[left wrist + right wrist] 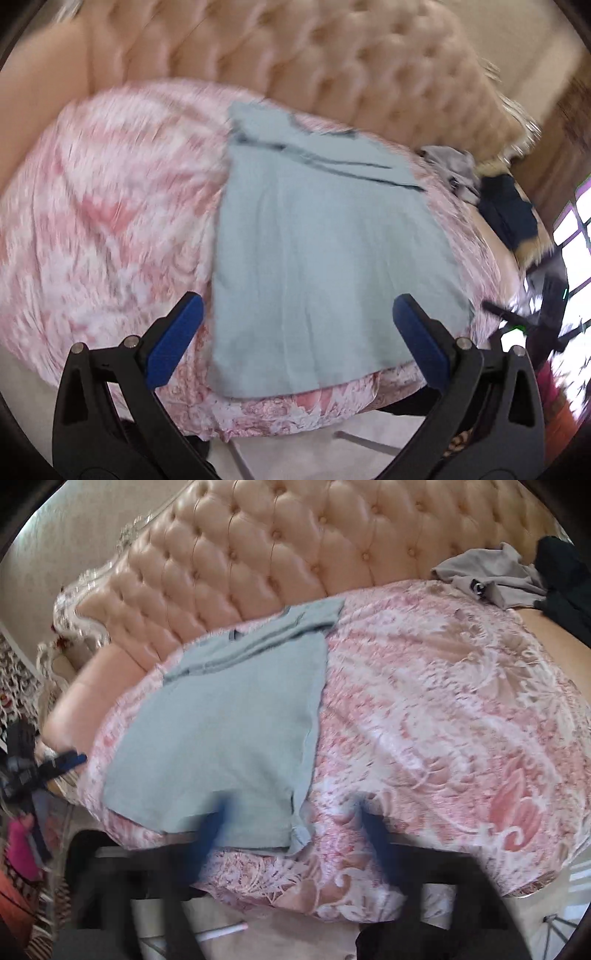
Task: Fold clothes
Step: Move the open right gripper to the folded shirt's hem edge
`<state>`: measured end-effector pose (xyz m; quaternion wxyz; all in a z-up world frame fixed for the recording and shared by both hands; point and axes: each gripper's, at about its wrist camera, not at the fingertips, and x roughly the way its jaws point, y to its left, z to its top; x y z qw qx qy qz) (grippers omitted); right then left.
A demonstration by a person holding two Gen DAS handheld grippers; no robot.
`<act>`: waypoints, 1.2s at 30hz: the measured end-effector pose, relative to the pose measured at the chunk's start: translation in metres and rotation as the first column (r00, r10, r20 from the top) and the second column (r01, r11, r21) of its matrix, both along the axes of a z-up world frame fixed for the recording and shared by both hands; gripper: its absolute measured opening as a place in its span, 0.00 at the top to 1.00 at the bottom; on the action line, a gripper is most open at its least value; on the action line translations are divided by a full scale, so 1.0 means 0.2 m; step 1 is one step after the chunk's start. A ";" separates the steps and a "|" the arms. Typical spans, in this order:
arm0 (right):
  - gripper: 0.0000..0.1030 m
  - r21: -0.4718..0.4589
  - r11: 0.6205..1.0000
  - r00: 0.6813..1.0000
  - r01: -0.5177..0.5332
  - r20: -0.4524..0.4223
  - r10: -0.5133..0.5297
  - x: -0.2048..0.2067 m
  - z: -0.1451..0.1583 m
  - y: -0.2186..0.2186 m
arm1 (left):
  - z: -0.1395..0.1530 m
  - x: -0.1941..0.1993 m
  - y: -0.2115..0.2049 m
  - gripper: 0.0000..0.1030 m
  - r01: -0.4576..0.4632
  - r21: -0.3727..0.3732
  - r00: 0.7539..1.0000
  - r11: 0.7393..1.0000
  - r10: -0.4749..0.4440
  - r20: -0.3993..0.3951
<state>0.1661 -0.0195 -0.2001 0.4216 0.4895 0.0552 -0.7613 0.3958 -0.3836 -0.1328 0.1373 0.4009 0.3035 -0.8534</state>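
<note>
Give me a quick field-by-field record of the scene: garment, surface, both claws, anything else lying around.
garment: light blue T-shirt, lying flat, both sleeves folded in over the back
surface: pink floral bedspread in front of a tufted headboard
left claw: open, empty, above the shirt's near hem
right claw: open, empty, blurred, above the shirt's near right corner
other clothes: grey garment and dark garment, far right of the bed
fold status: sleeves in, body not yet folded

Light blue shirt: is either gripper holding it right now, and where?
No. The left gripper and right gripper are both open above the light blue shirt, gripping nothing.
</note>
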 end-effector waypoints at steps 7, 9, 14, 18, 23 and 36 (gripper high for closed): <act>0.95 0.031 0.999 1.000 -0.024 -0.019 0.025 0.06 -0.08 -0.03 | -0.03 0.12 -0.01 0.01 -0.056 -0.060 0.998 0.997 0.056 0.011; 0.95 0.021 0.999 1.000 -0.028 -0.014 0.028 0.05 -0.08 -0.03 | -0.02 0.13 -0.04 0.01 -0.055 -0.065 0.998 0.996 0.055 -0.003; 0.95 0.000 1.000 1.000 -0.029 0.005 0.029 0.04 -0.07 -0.01 | -0.02 0.11 -0.02 0.01 -0.003 -0.102 1.000 0.995 0.002 -0.014; 0.47 -0.094 0.995 1.000 -0.016 0.021 0.018 0.04 -0.02 0.05 | -0.05 0.11 0.00 0.01 0.013 -0.087 1.000 0.996 -0.014 -0.006; 0.00 -0.115 0.993 0.999 -0.039 -0.012 0.038 0.05 0.01 0.03 | -0.09 0.11 0.00 0.01 0.012 -0.056 1.000 0.998 -0.012 -0.005; 0.61 -0.033 0.997 0.997 -0.067 -0.031 0.066 0.09 -0.08 -0.05 | -0.08 0.09 0.04 0.00 0.024 -0.069 1.000 0.997 -0.023 0.014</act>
